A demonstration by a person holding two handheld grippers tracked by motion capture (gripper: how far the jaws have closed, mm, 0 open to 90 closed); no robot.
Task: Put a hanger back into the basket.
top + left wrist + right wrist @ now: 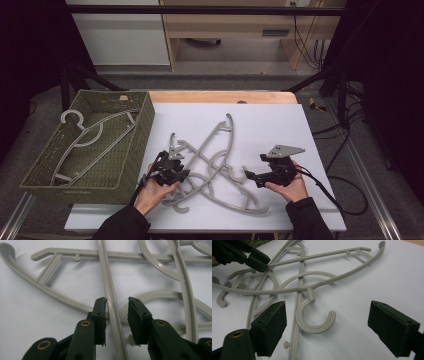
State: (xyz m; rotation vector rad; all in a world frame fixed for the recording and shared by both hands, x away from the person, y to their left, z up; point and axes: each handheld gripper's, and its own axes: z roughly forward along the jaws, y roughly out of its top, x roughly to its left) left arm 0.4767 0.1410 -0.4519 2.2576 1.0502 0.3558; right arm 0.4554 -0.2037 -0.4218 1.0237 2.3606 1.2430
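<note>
Left gripper view: hanger bar runs between parted fingers (untouched).

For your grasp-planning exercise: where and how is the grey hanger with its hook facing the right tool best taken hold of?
Probably at the neck just above the hook, coming from above with the right tool. The hanger lies flat on the white sheet, and there the stem is narrow with few crossing bars.

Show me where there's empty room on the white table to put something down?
The white table is bare along its far edge and right side, past the right gripper. The middle is crowded with crossed hangers. The basket at the left already holds a hanger.
</note>
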